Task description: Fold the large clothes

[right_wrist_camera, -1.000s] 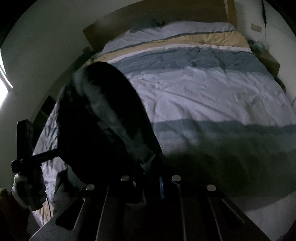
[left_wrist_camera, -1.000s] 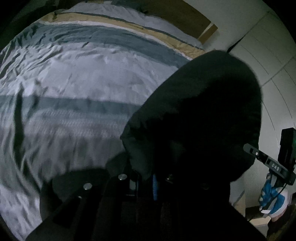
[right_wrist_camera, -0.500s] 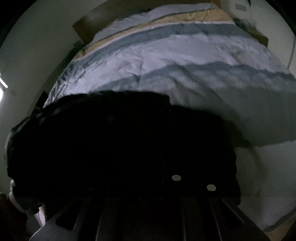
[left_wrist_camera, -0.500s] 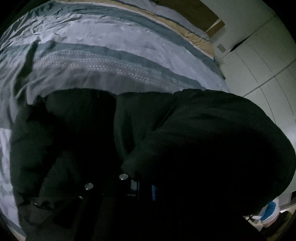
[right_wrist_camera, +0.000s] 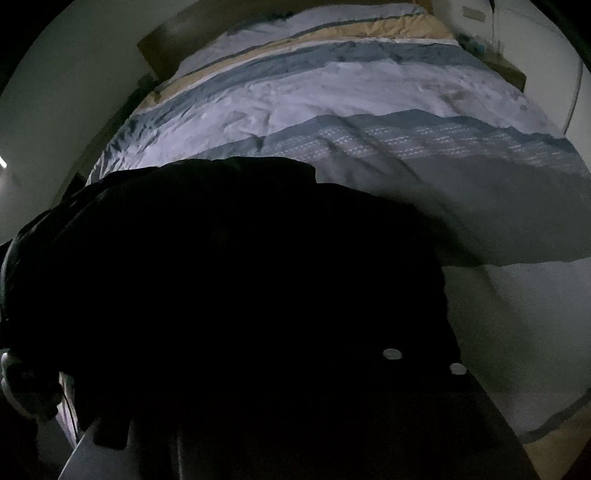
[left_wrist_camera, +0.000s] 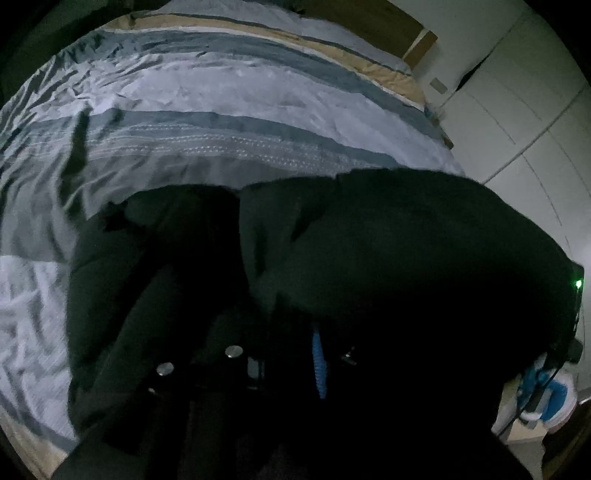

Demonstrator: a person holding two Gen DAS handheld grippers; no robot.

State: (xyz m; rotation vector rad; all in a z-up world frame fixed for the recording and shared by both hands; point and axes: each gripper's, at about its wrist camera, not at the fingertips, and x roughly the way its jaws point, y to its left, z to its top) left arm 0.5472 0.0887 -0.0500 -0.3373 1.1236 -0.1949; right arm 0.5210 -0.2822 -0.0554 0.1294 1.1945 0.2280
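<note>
A large black garment (left_wrist_camera: 388, 258) hangs between both grippers over the near edge of the bed. In the left wrist view it fills the lower right, and my left gripper (left_wrist_camera: 295, 354) is shut on its edge; a blue pad (left_wrist_camera: 319, 363) shows beside the cloth. In the right wrist view the black garment (right_wrist_camera: 240, 295) covers the lower left and hides my right gripper's (right_wrist_camera: 288, 369) fingers; the cloth is bunched over them and held. The room is dim.
The bed has a striped duvet (left_wrist_camera: 221, 96) of white, grey-blue and tan bands, also in the right wrist view (right_wrist_camera: 351, 92). White wardrobe doors (left_wrist_camera: 524, 122) stand to the right. A wooden headboard (right_wrist_camera: 177, 33) is at the far end.
The garment has come down from a raised, bunched hold and spread wide across the near part of the bed. Both grippers dropped lower and tilted toward the duvet, still holding it.
</note>
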